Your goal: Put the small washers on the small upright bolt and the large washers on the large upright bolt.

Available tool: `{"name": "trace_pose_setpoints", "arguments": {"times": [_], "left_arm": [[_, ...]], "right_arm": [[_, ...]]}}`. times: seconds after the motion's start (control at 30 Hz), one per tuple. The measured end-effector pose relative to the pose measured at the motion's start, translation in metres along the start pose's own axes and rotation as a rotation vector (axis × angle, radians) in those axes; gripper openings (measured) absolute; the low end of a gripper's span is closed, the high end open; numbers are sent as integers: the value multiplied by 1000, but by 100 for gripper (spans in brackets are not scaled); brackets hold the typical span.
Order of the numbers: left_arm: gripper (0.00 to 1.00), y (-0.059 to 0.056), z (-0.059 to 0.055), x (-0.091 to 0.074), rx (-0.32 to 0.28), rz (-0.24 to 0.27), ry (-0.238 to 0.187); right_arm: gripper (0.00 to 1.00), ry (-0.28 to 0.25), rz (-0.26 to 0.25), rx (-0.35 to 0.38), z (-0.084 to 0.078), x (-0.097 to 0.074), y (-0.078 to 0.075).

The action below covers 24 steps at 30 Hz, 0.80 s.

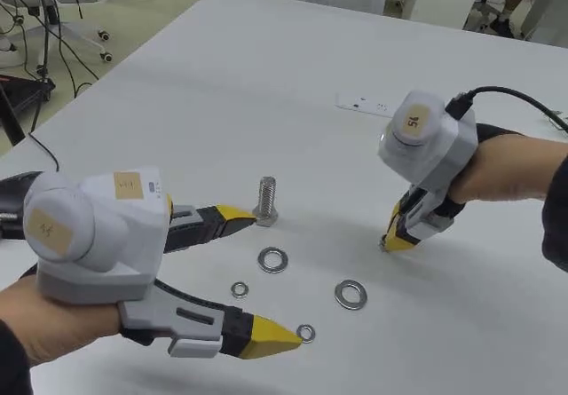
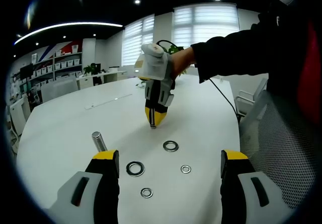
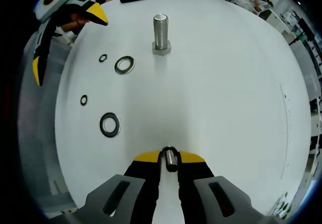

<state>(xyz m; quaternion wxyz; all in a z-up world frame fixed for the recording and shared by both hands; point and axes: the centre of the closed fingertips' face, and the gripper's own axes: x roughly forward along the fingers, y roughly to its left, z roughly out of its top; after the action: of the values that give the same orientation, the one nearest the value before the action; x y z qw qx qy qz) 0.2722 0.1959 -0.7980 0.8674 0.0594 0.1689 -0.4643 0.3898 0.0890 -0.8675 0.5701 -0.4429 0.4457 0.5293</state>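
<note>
The large bolt [image 1: 266, 201] [image 2: 99, 141] [image 3: 160, 32] stands upright on the white table [image 1: 266, 84]. Two large washers [image 1: 272, 259] [image 1: 351, 294] and two small washers [image 1: 240, 289] [image 1: 306, 332] lie flat in front of it. My left gripper [image 1: 257, 275] [image 2: 170, 158] is open, its jaws spread around the nearer washers without touching them. Off to the right, my right gripper [image 1: 390, 242] [image 3: 170, 159] points down at the table, shut on the small bolt [image 3: 170, 157]. The large washers [image 3: 124, 65] [image 3: 109, 124] lie to its left.
A white label strip [image 1: 364, 105] lies on the table beyond the right gripper. Office chairs and cables [image 1: 53, 22] stand past the table's left edge. A dark object [image 1: 13, 195] sits at the left edge behind my left hand.
</note>
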Motion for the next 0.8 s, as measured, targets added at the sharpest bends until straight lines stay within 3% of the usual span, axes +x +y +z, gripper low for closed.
{"name": "trace_pose_setpoints", "arguments": {"times": [0.8], "left_arm": [[82, 2, 1, -1, 5, 7, -3]], "right_arm": [[17, 4, -3, -1, 0, 1, -4]]}}
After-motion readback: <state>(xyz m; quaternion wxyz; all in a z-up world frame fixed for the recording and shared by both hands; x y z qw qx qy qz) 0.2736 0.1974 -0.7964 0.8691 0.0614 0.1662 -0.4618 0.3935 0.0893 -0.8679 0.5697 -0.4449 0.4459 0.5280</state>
